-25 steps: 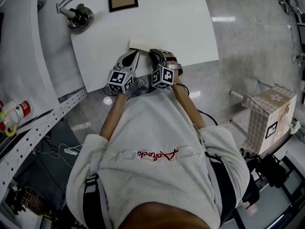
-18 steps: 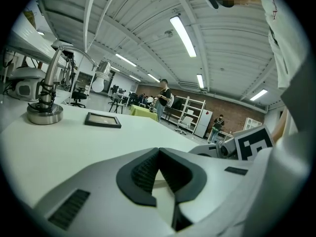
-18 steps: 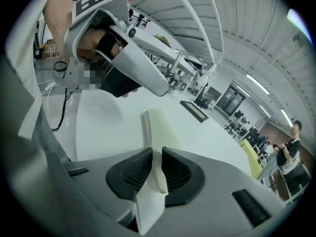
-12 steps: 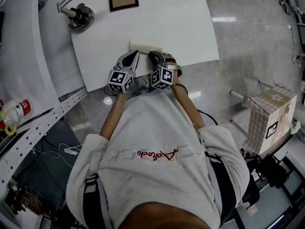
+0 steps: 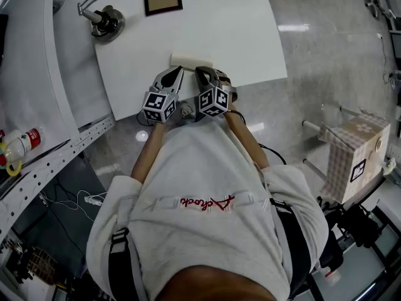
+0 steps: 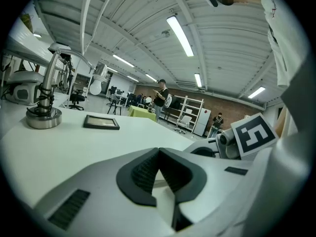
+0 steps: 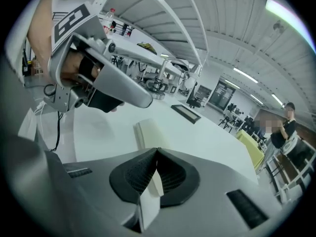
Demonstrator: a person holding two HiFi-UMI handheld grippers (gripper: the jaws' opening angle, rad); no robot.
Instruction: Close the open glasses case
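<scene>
White bench, seen from above. On it:
- one cream case, flat, at 6 o'clock by the near edge
- one dark frame with a pale inside, flat, at 11 o'clock
- one round metal stand with a bent arm, at 10 o'clock by the corner

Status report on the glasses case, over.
Left tool shut, empty. Right tool just closed, tips together, nothing clearly between. Glasses case on table, lid looks down. Nothing blocking it.

This is a large open lab or workshop hall. There are a long white desk, ceiling strip lights, metal shelving, office chairs and a brick back wall.
</scene>
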